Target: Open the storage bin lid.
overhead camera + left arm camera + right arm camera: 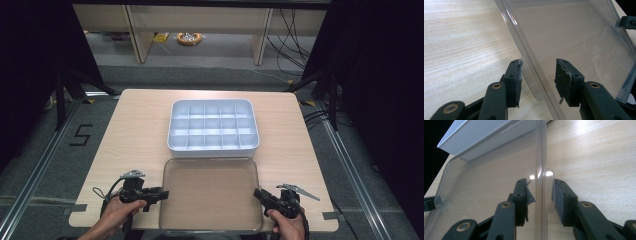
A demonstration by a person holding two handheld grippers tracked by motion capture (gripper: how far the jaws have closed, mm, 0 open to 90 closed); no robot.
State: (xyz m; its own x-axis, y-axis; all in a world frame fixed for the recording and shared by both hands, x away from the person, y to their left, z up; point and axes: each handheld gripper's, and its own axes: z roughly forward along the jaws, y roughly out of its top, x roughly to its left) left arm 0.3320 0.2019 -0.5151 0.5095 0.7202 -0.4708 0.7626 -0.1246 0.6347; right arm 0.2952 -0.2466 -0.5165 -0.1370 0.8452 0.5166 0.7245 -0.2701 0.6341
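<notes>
Left tool [537,80] is held apart astride the clear lid's [210,192] left rim | right tool [540,197] likewise apart astride its right-side tab, seemingly for a level two-sided lift | lid lies flat on desk [135,135], just before white divided tray [213,125].

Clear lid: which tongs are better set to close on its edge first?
Right, probably. The right tongs already straddle the clear lid at its tab, pads close to its rim. The left tongs straddle the other edge with a wider gap.
</notes>
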